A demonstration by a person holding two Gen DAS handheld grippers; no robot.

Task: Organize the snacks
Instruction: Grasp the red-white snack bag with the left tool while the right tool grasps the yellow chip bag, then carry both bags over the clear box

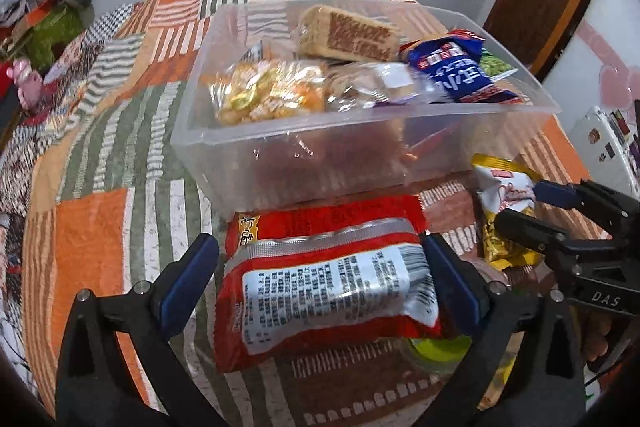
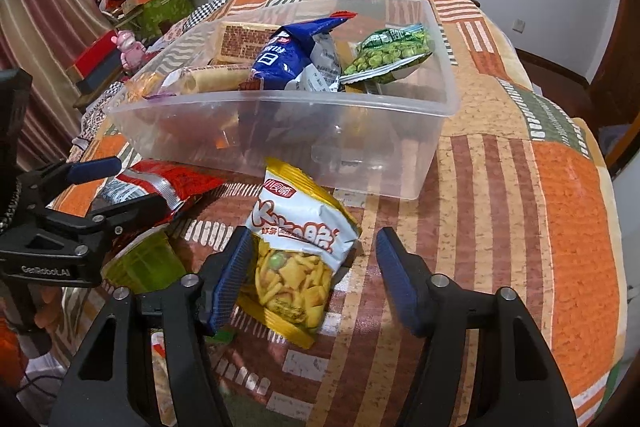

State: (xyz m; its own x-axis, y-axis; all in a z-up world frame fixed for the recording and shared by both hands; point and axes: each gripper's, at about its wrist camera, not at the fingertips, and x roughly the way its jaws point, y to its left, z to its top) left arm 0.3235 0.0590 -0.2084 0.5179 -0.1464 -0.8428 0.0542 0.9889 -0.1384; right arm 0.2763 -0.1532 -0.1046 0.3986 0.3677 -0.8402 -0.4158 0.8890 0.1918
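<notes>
A clear plastic bin (image 1: 280, 163) (image 2: 400, 163) on the patchwork cloth holds several snack packs: a wafer block (image 1: 348, 35), a blue pack (image 1: 456, 67) (image 2: 288, 59), a green pea pack (image 2: 392, 55). My left gripper (image 1: 320, 279) (image 2: 132, 187) is shut on a red snack pack (image 1: 320, 287) (image 2: 168, 183), held just in front of the bin. My right gripper (image 2: 312, 275) (image 1: 520, 203) is open around a yellow-and-white snack pack (image 2: 296, 247) (image 1: 504, 199) lying on the cloth; its left pad touches the pack.
A green jelly cup (image 2: 144, 263) (image 1: 440, 347) sits below the left gripper. Boxes and a pink toy (image 2: 130, 47) lie at the far left beside the table. The cloth (image 2: 520, 207) stretches to the right of the bin.
</notes>
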